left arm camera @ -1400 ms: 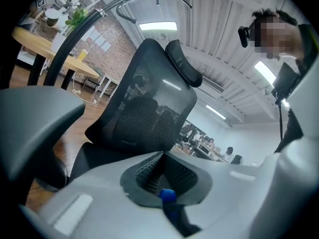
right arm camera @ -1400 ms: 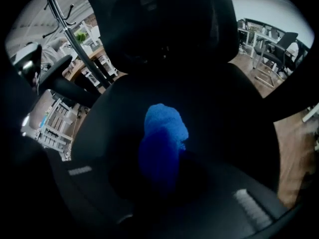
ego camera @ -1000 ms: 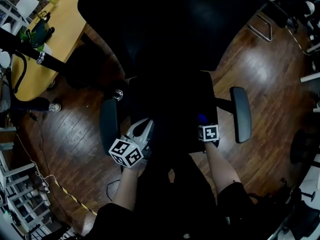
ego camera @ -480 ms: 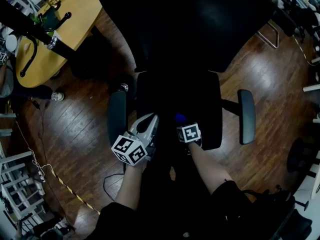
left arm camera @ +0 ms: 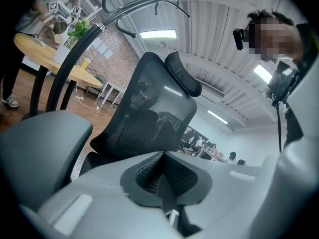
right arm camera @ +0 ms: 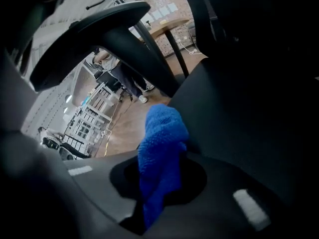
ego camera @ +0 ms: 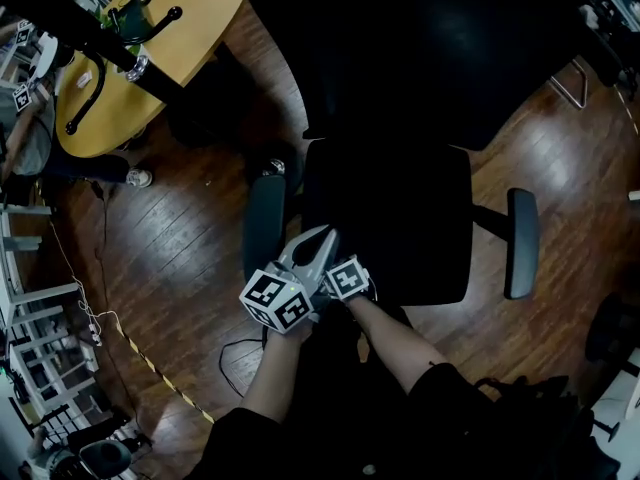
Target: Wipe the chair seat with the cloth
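Note:
The black office chair has its seat [ego camera: 400,218] in the middle of the head view, with the backrest [ego camera: 430,48] above it. My right gripper [ego camera: 347,276] is at the seat's front left corner, shut on a blue cloth [right arm camera: 162,153] that sticks out past its jaws against the seat [right arm camera: 239,113]. In the head view the cloth is hidden. My left gripper [ego camera: 318,246] hovers right beside it, by the left armrest [ego camera: 263,223], shut and holding nothing. In the left gripper view its pads [left arm camera: 149,171] meet, with the mesh backrest [left arm camera: 149,113] beyond.
The right armrest [ego camera: 521,243] sticks out over the wooden floor. A round wooden table [ego camera: 170,38] with a black metal stand [ego camera: 100,48] is at the upper left. Cables [ego camera: 100,318] trail over the floor at left, near metal shelving [ego camera: 30,368].
My right gripper has slid the cloth leftward along the seat's front, from the right side to the front left corner. The left gripper has stayed by the left armrest.

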A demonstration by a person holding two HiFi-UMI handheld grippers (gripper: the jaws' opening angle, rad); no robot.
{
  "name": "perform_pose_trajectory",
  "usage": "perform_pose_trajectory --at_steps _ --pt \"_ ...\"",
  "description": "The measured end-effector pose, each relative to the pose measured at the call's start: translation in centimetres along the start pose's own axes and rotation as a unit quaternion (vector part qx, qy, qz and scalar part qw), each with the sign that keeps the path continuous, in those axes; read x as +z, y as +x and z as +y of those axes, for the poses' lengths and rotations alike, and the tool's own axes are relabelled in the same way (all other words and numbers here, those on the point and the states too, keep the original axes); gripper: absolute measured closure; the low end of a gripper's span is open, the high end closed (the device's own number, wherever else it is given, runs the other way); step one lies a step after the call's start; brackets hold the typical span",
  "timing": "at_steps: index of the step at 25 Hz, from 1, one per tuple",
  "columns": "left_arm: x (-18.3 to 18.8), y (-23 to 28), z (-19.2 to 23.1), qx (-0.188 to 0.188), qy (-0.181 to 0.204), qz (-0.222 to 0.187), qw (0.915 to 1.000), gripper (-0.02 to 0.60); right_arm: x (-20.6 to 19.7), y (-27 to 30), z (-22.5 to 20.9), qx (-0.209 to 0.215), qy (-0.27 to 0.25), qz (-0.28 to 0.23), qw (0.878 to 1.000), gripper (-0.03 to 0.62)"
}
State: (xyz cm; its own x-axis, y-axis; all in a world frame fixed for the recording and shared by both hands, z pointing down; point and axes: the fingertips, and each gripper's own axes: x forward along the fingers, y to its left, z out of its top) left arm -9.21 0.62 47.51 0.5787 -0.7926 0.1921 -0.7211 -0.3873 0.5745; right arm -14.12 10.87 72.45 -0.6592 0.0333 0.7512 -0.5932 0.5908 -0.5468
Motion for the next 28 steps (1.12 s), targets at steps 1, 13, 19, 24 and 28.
perform_pose_trajectory --at_steps 1,13,19,24,28 --pt "0.0 0.0 0.2 0.000 0.001 0.002 1.0000 0.589 0.0 0.1 -0.2 -0.001 0.000 -0.001 1.000 0.556" --pt "-2.0 2.6 -0.1 -0.030 0.008 0.034 0.9989 0.589 -6.0 -9.0 -13.9 -0.152 0.097 -0.005 0.984 0.556" --pt "-2.9 3.3 0.2 -0.035 0.008 0.052 0.9980 0.589 -9.9 -15.7 -20.6 -0.214 0.150 -0.016 0.965 0.556" --pt "-3.5 3.5 0.3 -0.031 0.009 0.064 0.9974 0.589 -11.4 -19.4 -23.8 -0.229 0.164 -0.038 0.959 0.556" --pt "-3.9 3.8 0.1 -0.033 0.009 0.067 0.9971 0.589 -11.7 -20.1 -24.0 -0.238 0.166 -0.034 0.956 0.556"
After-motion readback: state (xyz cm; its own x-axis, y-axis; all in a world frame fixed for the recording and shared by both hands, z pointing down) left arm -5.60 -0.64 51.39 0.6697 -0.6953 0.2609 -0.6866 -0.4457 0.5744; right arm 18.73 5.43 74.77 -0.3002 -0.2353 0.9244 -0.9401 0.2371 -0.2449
